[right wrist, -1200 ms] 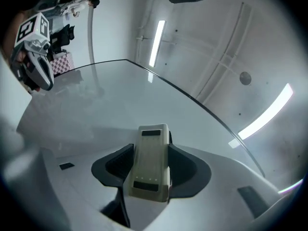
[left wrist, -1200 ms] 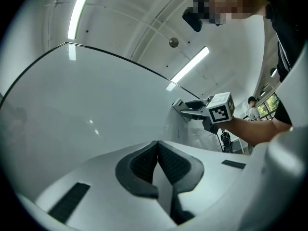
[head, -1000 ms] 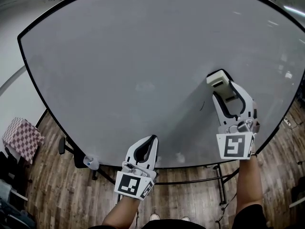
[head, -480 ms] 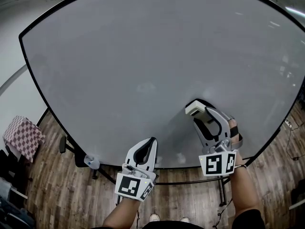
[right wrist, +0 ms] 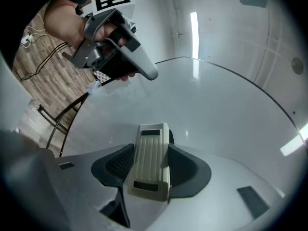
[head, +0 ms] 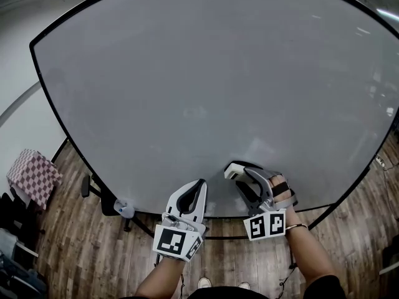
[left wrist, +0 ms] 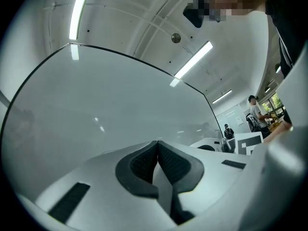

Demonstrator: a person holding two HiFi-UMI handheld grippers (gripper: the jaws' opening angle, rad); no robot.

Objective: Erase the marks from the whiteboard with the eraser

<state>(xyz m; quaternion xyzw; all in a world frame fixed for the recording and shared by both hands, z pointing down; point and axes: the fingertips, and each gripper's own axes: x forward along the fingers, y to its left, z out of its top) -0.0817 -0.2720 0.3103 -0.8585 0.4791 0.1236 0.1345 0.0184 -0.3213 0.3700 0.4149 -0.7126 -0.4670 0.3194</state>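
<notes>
The big whiteboard (head: 206, 86) fills most of the head view, and it looks almost all clean. I see only a few pale, cloudy smudges near its middle and no clear dark marks. Both grippers are down low, close to the board's bottom edge, with the wood floor (head: 81, 254) below them. The right gripper (head: 240, 173) is the one that matters, because it holds the eraser (head: 235, 170). In the right gripper view its fingers (right wrist: 118, 165) are clamped on the two sides of the eraser (right wrist: 150, 160). The eraser's long side runs the same way as the fingers, and its far end sticks out past them toward the board. The eraser sits right at the board, but I cannot tell if it is pressing on it. Nearly all of the board lies up and away from the eraser, so I think the next wipe has to go up or to the side. The left gripper (head: 198, 184) is just beside the right one, on its left. Its fingers (left wrist: 139, 165) are shut together with nothing between them, so I think it can only wait.
</notes>
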